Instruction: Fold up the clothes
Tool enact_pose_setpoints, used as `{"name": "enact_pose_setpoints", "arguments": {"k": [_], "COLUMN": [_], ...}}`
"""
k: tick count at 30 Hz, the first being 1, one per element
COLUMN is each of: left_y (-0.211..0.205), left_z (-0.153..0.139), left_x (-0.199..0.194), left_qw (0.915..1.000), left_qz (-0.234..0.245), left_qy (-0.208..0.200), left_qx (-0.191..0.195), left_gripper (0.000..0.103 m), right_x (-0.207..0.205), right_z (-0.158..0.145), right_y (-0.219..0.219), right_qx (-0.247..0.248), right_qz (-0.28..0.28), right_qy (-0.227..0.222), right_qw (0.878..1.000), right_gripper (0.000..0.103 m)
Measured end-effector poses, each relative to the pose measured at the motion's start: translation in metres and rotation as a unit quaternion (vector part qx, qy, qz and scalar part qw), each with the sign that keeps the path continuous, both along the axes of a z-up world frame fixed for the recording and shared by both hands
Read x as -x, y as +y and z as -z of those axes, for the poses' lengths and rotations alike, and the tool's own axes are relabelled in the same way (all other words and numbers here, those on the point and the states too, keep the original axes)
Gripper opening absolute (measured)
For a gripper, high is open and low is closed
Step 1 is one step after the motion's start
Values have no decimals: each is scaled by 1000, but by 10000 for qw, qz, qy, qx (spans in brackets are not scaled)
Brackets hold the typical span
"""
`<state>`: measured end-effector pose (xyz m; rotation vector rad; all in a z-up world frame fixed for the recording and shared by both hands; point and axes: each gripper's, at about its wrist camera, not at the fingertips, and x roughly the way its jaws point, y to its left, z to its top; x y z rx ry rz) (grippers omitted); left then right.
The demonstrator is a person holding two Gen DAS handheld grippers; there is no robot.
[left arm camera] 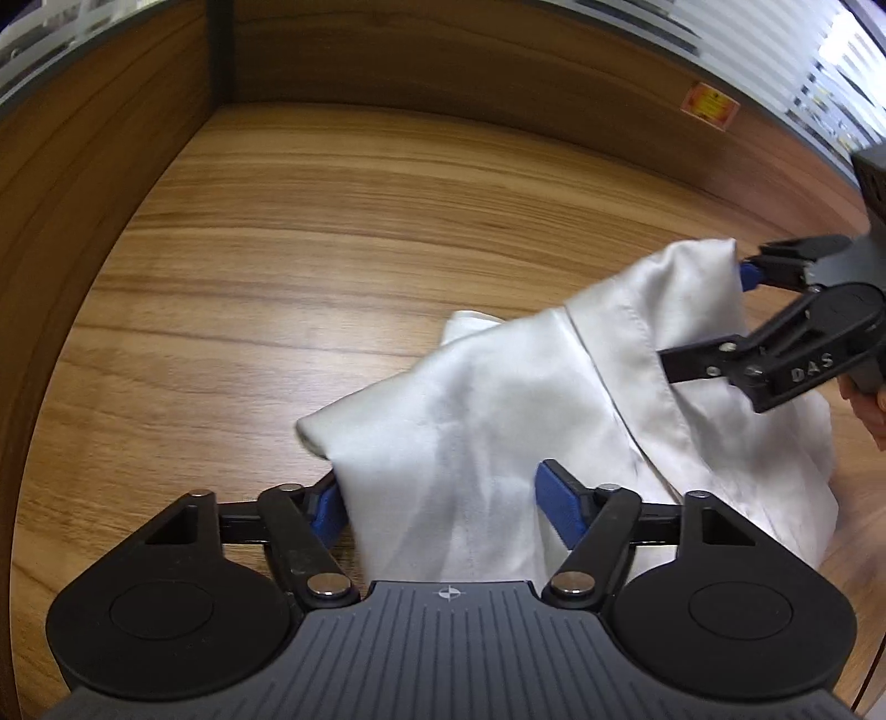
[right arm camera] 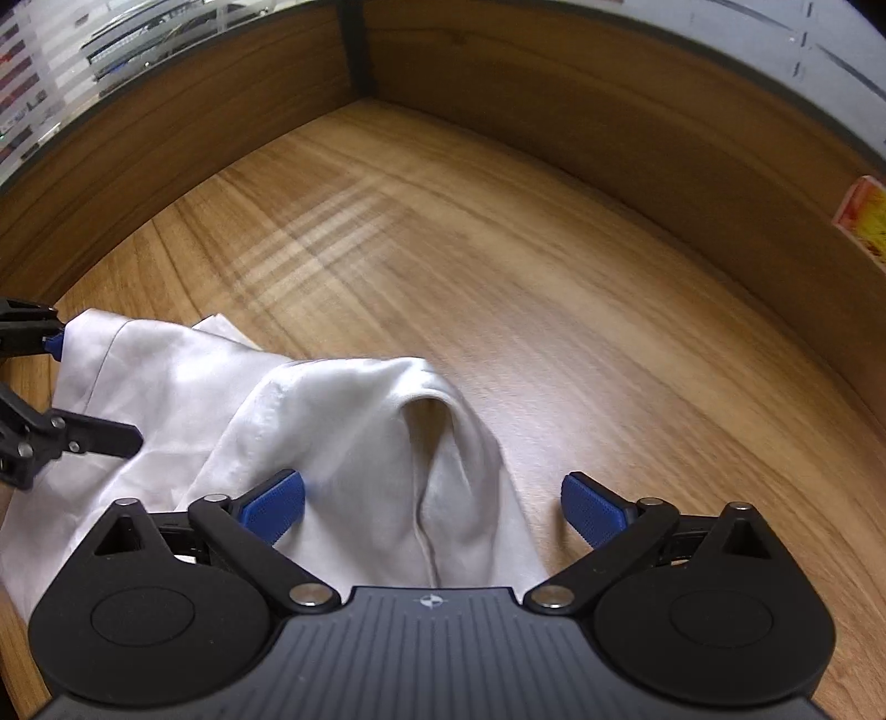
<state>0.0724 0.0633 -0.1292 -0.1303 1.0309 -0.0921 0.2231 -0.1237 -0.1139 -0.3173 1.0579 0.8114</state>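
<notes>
A white garment (left arm camera: 498, 399) lies crumpled on the wooden tabletop (left arm camera: 332, 249). My left gripper (left arm camera: 443, 501) straddles a raised fold at its near left end. The cloth fills the gap between the blue pads, which do not visibly squeeze it. In the right wrist view my right gripper (right arm camera: 432, 509) stands wide open over another raised fold of the garment (right arm camera: 343, 421), its right pad clear of the cloth. Each gripper shows in the other's view: the right gripper (left arm camera: 714, 315) around the garment's far right corner, the left gripper (right arm camera: 83, 387) at its left end.
Wooden walls (left arm camera: 83, 194) enclose the table at the back and left, meeting in a corner (right arm camera: 354, 50). An orange sticker (left arm camera: 709, 105) is on the back wall. A hand (left arm camera: 869, 410) holds the right gripper at the frame edge. Bare tabletop (right arm camera: 554, 277) stretches beyond the garment.
</notes>
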Motion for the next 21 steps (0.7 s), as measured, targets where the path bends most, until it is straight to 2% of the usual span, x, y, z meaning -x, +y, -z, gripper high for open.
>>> {"name": "enact_pose_setpoints", "arguments": {"k": [3, 5, 7, 10, 11, 12, 14, 21], "left_y": [-2, -2, -2, -2, -3, -3, -4, 3], "left_z": [-1, -1, -2, -3, -4, -6, -11, -27], "left_x": [1, 1, 1, 0, 0, 0, 0, -15], "left_qw": [10000, 10000, 9999, 9997, 9996, 9994, 9983, 9953], "left_qz": [-16, -49, -85, -179, -218, -245, -356, -481], "left_qy": [-43, -45, -46, -71, -100, -127, -281, -561], "left_qx": [-10, -45, -77, -127, -172, -211, -356, -619], "left_gripper": [40, 34, 23, 17, 16, 15, 13, 9], "right_x": [3, 4, 6, 9, 9, 9, 11, 21], "right_z": [0, 0, -1, -4, -5, -6, -10, -28], "right_y": [0, -1, -3, -5, -5, -5, -5, -3], "right_qx": [-49, -93, -148, -183, -201, -220, -235, -413], "right_qz": [26, 51, 81, 136, 173, 210, 308, 460], "right_qy": [82, 129, 178, 217, 244, 271, 327, 245], "right_qw": [10000, 9999, 9997, 9995, 9993, 9992, 9987, 9978], "right_gripper": [87, 82, 76, 61, 48, 31, 19, 12]}}
